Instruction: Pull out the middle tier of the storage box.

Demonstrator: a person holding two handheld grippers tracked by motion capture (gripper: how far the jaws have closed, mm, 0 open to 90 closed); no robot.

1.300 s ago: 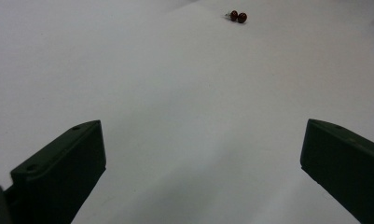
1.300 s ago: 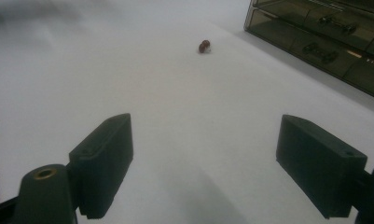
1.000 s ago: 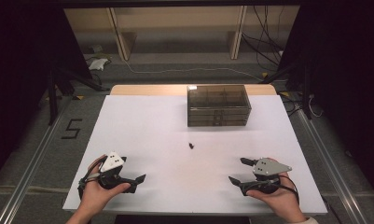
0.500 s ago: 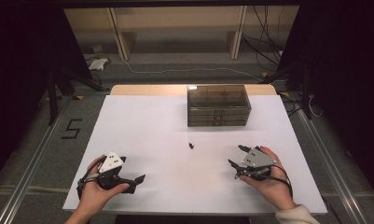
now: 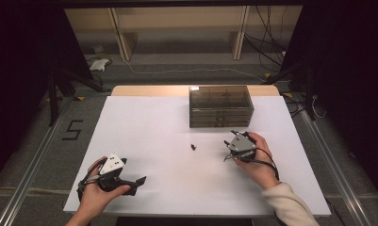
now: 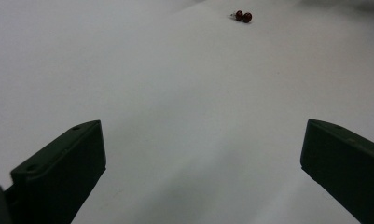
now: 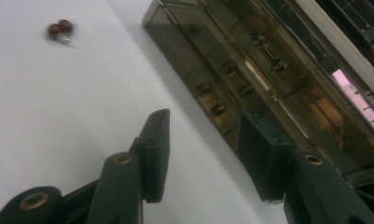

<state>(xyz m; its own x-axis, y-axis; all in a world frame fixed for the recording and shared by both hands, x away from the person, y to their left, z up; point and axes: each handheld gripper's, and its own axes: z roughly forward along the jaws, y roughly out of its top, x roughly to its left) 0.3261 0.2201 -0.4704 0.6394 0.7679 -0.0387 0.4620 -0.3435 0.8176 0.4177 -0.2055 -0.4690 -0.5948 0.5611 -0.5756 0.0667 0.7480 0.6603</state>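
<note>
**Right gripper half closed beside the drawer box, red beads lying loose mid-table**

The right gripper [image 5: 231, 147] sits on the right half of the white table [image 5: 144, 127], held in the person's right hand [image 5: 257, 162], just in front of the smoky clear drawer box [image 5: 220, 106]. Its jaws have just been closing and now stand partly apart with nothing between them; in the right gripper view [image 7: 203, 154] only bare white tabletop shows in the gap, with the drawer fronts and their small round knobs rising close beyond the tips. The jaw tips point toward the table's middle and the lower front of the box, near it but not touching.

The left gripper [image 5: 132, 181] rests near the front left corner of the table in the left hand [image 5: 94, 195], its grey three-cornered plate on top. Its jaws stand wide apart and empty; in the left gripper view [image 6: 201, 154] a broad stretch of bare table lies between them.

A small pair of dark red beads [image 5: 193, 147] lies alone around the middle of the table, just left of the right gripper's tips and well apart from the left gripper. The two round beads touch each other, with a tiny pale bit beside them too small to make out.

The drawer box stands at the far edge, right of centre, all drawers shut.
</note>
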